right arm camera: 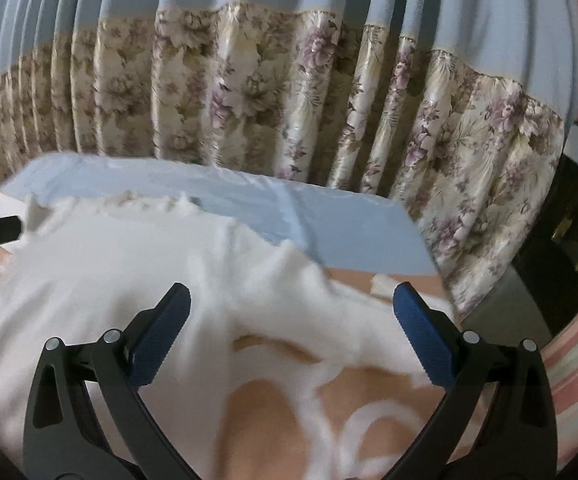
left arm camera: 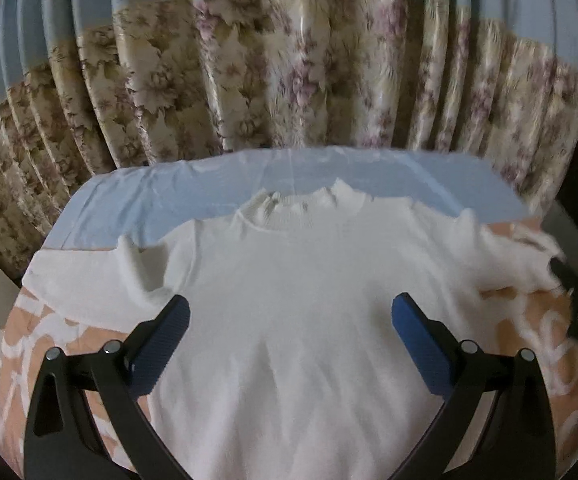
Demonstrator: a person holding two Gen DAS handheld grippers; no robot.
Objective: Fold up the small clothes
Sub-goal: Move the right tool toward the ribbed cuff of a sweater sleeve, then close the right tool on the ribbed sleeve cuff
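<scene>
Each gripper (left arm camera: 289,316) (right arm camera: 291,306) has black arms, silver pivot screws and ribbed, seemingly rubbery dark-blue pads (left arm camera: 163,346).

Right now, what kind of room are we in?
Probably a bedroom at home: a white sweater lies spread on a peach patterned bedspread, with a pale blue sheet beyond it and pleated floral curtains right behind.

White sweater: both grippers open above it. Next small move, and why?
Probably lower the right gripper onto the sleeve beneath it and pinch. The white sweater lies flat, collar away, sleeves spread; the left gripper hangs open over its body, holding nothing.
</scene>
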